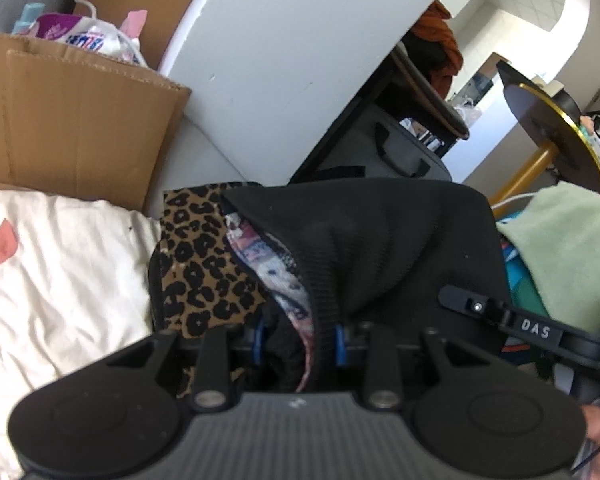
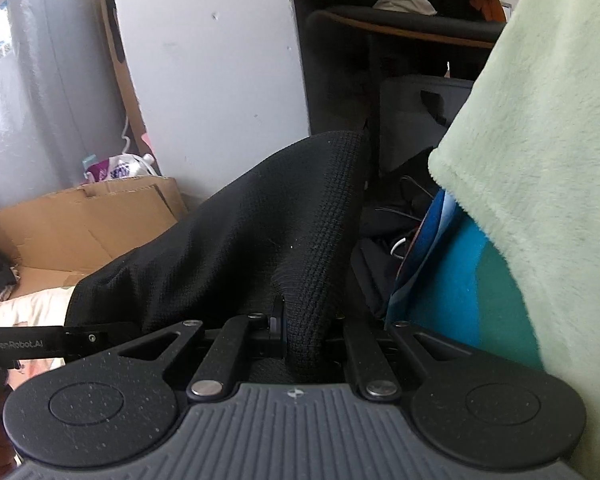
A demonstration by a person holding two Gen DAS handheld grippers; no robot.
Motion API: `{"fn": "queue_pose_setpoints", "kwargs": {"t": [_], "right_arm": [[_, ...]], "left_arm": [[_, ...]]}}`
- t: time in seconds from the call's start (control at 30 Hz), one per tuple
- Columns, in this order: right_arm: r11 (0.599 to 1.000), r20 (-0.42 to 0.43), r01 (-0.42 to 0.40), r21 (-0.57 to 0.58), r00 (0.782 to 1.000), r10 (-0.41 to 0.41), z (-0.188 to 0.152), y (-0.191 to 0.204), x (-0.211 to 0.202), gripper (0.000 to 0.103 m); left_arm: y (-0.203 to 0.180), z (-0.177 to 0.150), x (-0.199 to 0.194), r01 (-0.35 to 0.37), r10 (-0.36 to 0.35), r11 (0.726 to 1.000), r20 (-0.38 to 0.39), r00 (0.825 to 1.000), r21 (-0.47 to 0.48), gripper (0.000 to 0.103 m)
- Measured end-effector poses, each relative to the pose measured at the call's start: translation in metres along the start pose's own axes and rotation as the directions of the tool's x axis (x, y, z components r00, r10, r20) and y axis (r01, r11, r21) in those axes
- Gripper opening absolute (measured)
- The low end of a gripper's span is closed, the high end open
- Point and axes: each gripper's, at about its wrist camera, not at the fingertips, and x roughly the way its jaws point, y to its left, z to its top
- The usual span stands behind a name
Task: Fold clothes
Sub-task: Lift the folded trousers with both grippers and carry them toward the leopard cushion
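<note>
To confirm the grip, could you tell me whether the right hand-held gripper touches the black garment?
Touching: right wrist view shows right hand-held gripper pinching the black garment.

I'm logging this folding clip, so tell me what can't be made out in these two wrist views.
- Left wrist: the left claw pad tips, buried in the black knit garment.
- Left wrist: how much leopard-print cloth there is; the garment covers it.
- Right wrist: the right claw right pad, behind the knit.
- Both: whatever surface lies beneath.

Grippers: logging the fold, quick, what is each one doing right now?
Left gripper: closed on the black garment, its printed lining bunched between the fingers.
Right gripper: shut on the same black garment.
</note>
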Motion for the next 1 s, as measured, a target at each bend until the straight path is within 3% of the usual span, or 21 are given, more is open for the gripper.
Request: {"fn": "queue_pose_setpoints", "kwargs": {"t": [0.7, 1.0], "right_arm": [[0.997, -0.052, 0.066, -0.043, 0.996, -0.068, 0.031, -0.004, 0.092, 0.007], [0.992, -0.093, 0.087, -0.089, 0.991, -0.095, 0.04, 0.004, 0.127, 0.007]], "left_arm": [[0.041, 0.049, 0.062, 0.006, -0.007, 1.0, -0.03, 1.0, -0.018, 0.033], [0.072, 0.061, 0.08, 0.016, -0.022, 0.996, -0.062, 0.998, -0.092, 0.033]]}}
